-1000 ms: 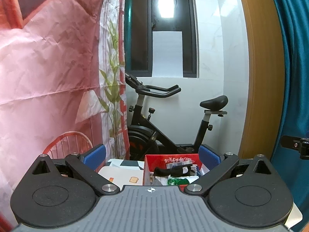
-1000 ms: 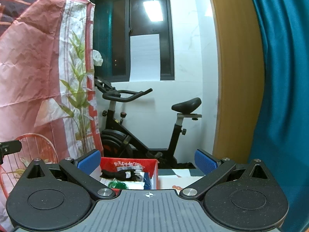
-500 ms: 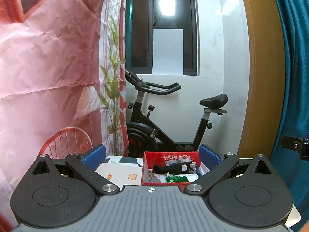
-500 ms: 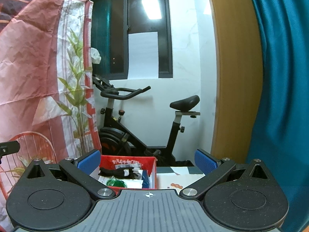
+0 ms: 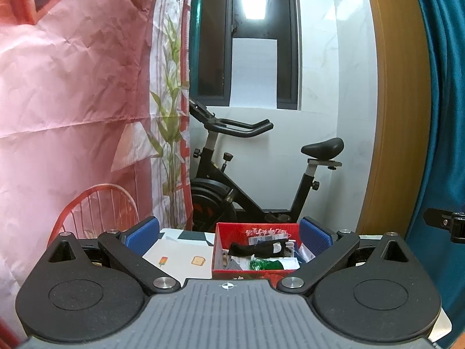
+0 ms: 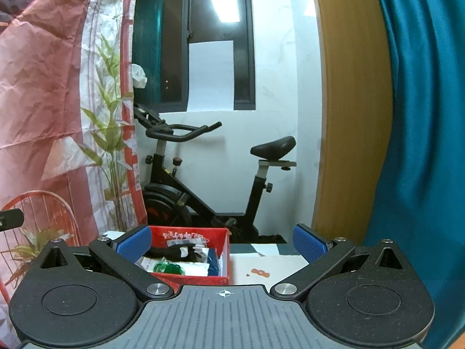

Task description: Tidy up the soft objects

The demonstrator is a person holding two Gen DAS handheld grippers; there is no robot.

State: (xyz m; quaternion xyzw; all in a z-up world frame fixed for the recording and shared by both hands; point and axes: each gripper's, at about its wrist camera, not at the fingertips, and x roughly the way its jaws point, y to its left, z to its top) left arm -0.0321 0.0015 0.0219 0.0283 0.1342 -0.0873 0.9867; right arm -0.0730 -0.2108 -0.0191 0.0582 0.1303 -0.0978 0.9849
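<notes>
both grippers hung spread and empty above the table, facing a red box of soft things

the left gripper (image 5: 229,237) and right gripper (image 6: 222,240) each had blue pads wide apart, grasping nothing. the red box (image 5: 255,231) sat on the white table (image 5: 180,257), holding a black sock (image 5: 255,248) and a green bundle (image 5: 263,264); an exercise bike (image 5: 247,180) stood behind

It was a room in a home — an exercise bike (image 5: 255,180) stood by the dark window (image 5: 247,37), with a teal curtain (image 6: 421,116) and a printed wall hanging (image 5: 87,87).
</notes>
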